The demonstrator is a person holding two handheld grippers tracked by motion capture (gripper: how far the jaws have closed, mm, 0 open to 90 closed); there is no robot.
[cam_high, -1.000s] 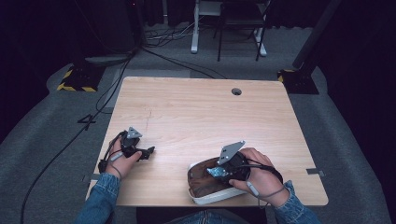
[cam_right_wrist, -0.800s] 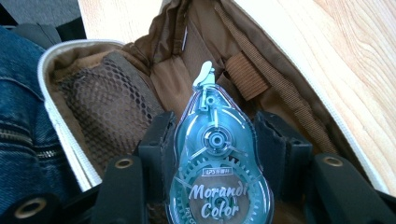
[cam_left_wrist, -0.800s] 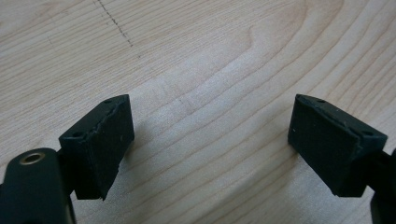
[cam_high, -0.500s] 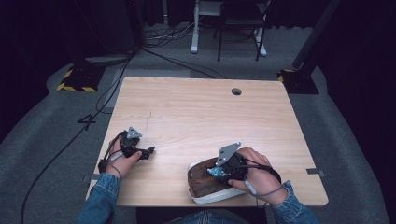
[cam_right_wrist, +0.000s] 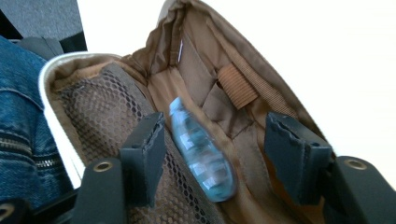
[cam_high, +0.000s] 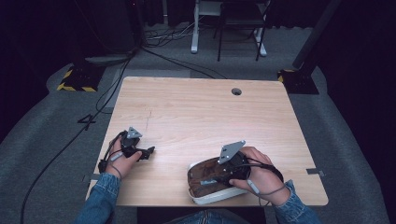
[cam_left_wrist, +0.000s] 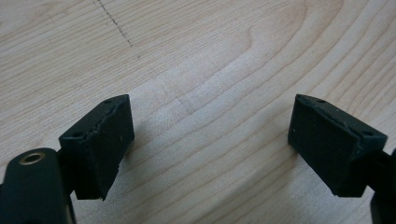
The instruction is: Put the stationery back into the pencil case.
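While both claws gape, right claw [cam_right_wrist: 215, 158] over blue bottle [cam_right_wrist: 201, 151] in pouch [cam_right_wrist: 60, 88], label unreadable

The high view looks forward and down from above the person's side, taking in the whole wooden surface [cam_high: 196, 112] and the floor beyond. The left gripper view sits very close to bare wood, facing down between its two black fingers [cam_left_wrist: 98, 144]. The right gripper view looks closely into an open brown pouch [cam_right_wrist: 205, 88]; the high view shows the same pouch [cam_high: 205, 182] at the surface's near edge
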